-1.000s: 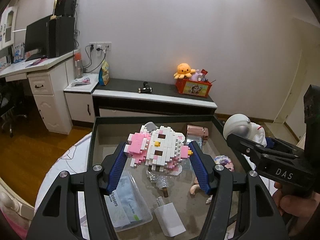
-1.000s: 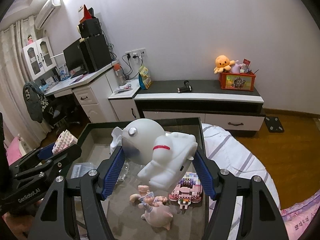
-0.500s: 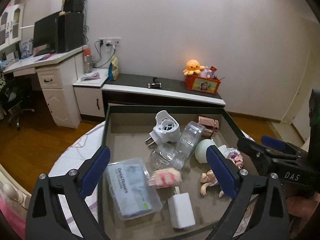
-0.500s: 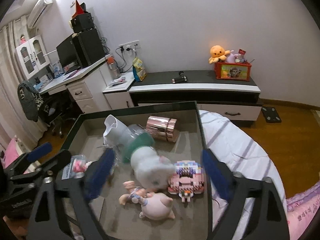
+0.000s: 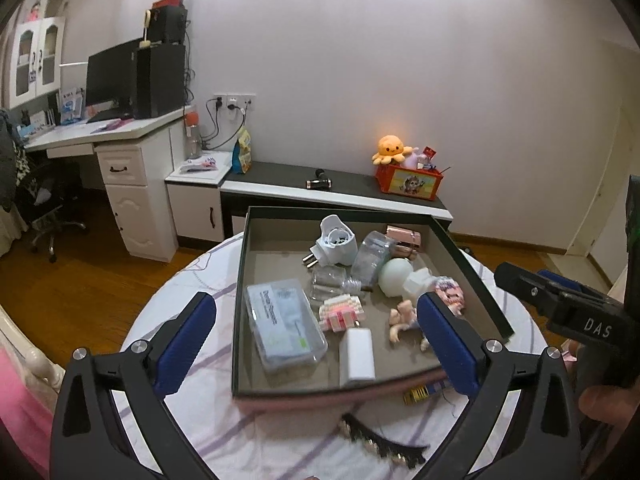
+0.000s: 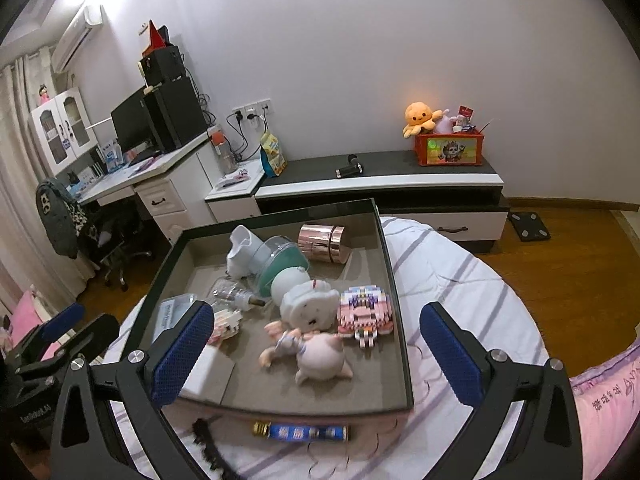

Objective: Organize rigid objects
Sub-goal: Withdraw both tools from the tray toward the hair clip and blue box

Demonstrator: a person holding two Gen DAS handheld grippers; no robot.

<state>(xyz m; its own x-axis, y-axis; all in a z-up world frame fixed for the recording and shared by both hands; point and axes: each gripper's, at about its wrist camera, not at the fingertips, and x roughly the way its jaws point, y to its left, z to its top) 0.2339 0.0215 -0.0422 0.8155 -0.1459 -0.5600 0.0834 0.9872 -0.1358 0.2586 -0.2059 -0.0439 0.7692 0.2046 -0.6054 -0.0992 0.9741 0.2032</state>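
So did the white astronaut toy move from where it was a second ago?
Yes. The white astronaut toy was up between the right tongs; those have just been opening, and it now lies in the tray, beside the pink block house.

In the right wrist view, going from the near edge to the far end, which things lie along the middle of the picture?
Blue cylindrical tube with gold cap on the bedcover → pink pig figurine → white astronaut figure → rose-gold metallic cylinder, the last three inside the dark tray.
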